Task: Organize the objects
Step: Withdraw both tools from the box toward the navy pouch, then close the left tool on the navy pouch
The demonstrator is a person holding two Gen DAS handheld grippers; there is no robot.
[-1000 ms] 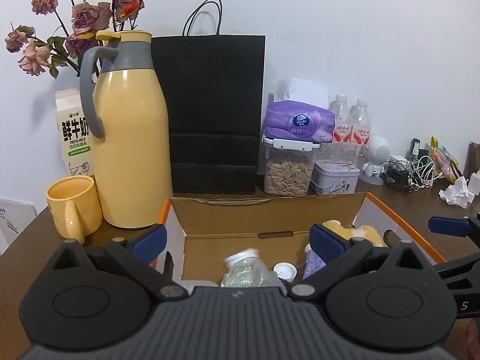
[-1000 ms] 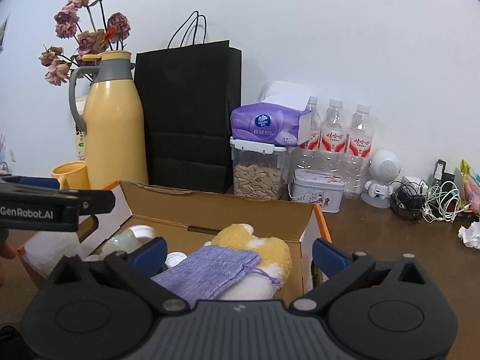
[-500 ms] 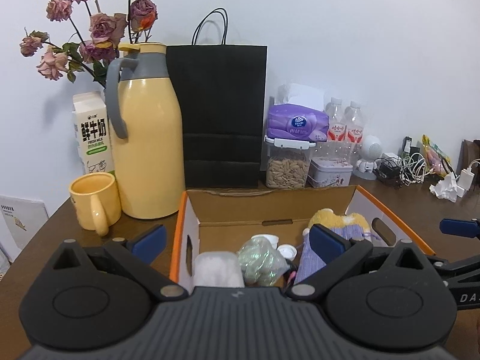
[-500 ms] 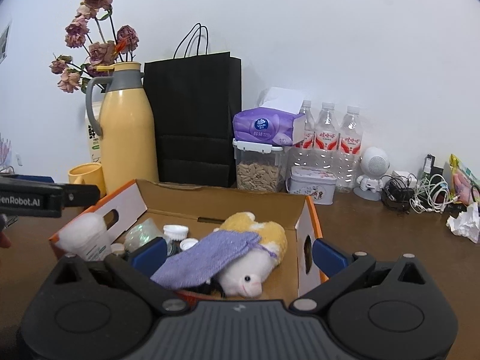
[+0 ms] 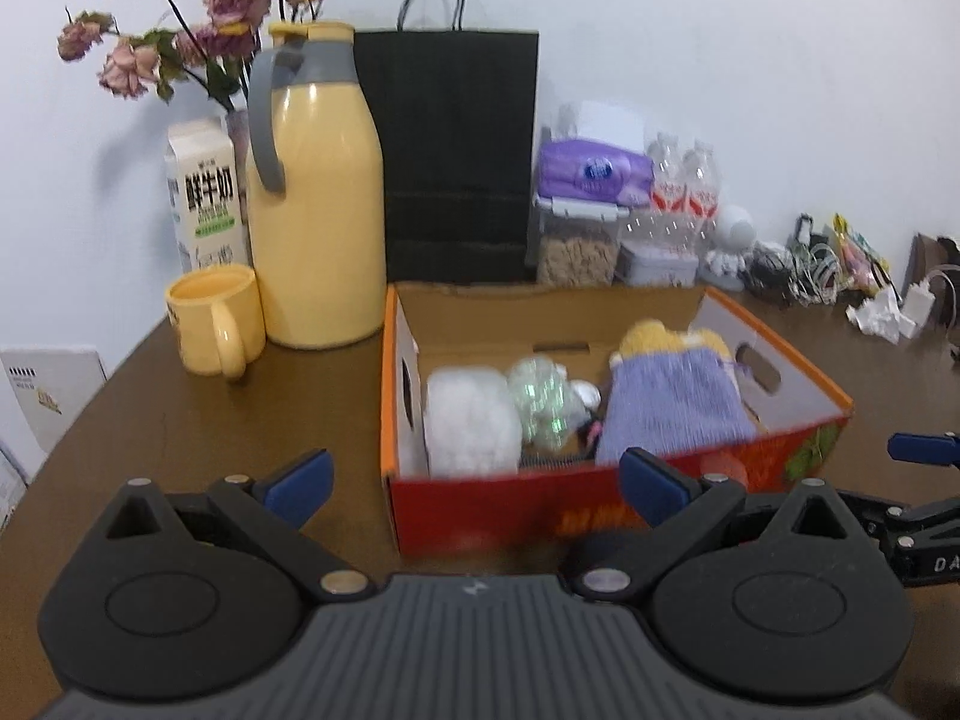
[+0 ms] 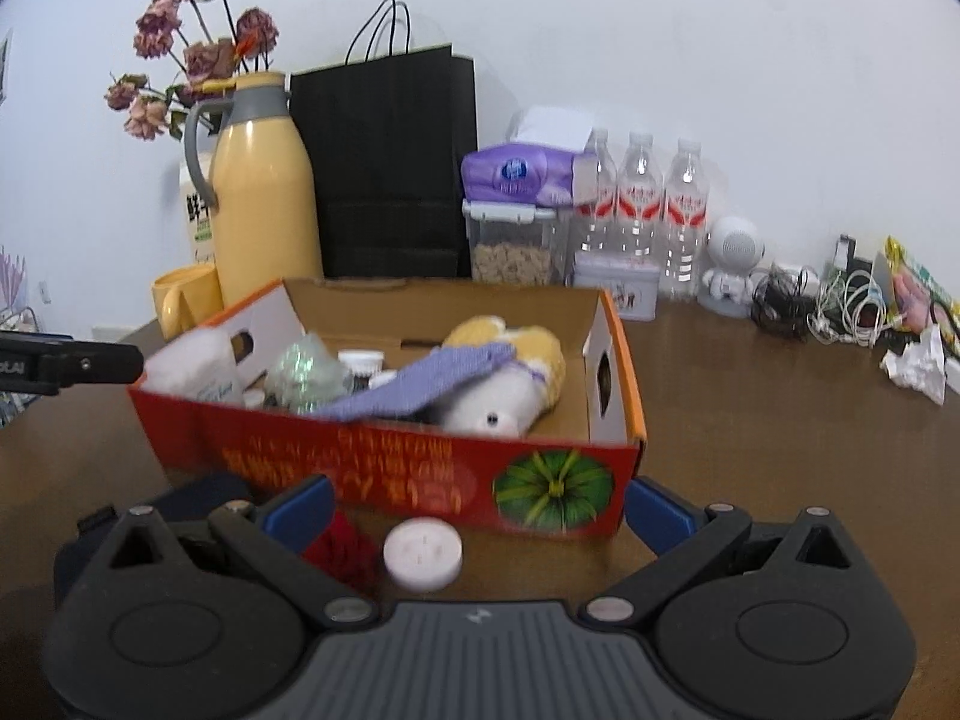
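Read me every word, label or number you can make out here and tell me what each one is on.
"鲜牛奶": milk carton, in large characters; the smaller print below is too blurred.
"DA": right tool, cut off at the frame edge.
Yellow lettering on the red box: blurred, unreadable.
Logo on the purple tissue pack: too small.
Labels on the water bottles: too small.

Both grippers are level, side by side, pointing forward: left gripper (image 5: pixel 474 480) fingers spread wide, empty; right gripper (image 6: pixel 477 507) likewise spread, empty.
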